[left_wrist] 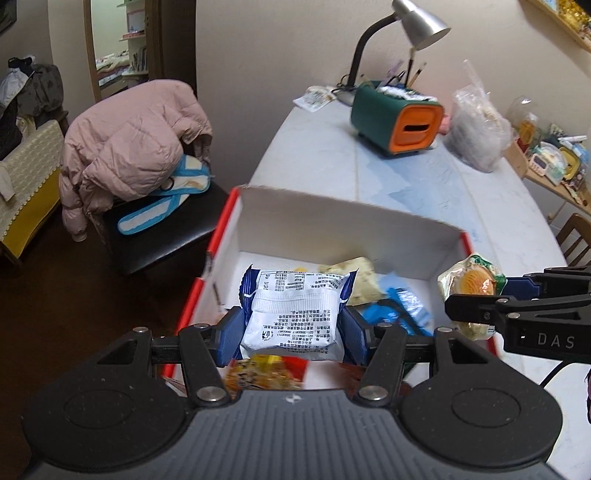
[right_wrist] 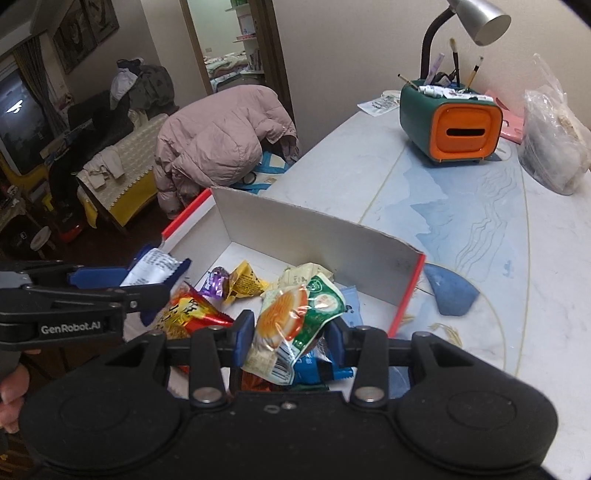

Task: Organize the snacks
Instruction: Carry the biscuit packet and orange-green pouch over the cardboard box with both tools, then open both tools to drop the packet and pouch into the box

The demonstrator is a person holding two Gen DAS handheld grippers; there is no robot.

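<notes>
My left gripper is shut on a blue and white snack packet and holds it above the open red-edged cardboard box. The packet also shows in the right wrist view. My right gripper is shut on a clear pastry packet with green and orange print, held over the box's right side; it shows at the right of the left wrist view. Inside the box lie a red-yellow snack bag, a yellow packet, a purple candy and blue packets.
The box sits at the near left of a marble-pattern table. Farther back stand a green and orange organizer, a desk lamp and a clear plastic bag. A chair with a pink jacket stands left of the table.
</notes>
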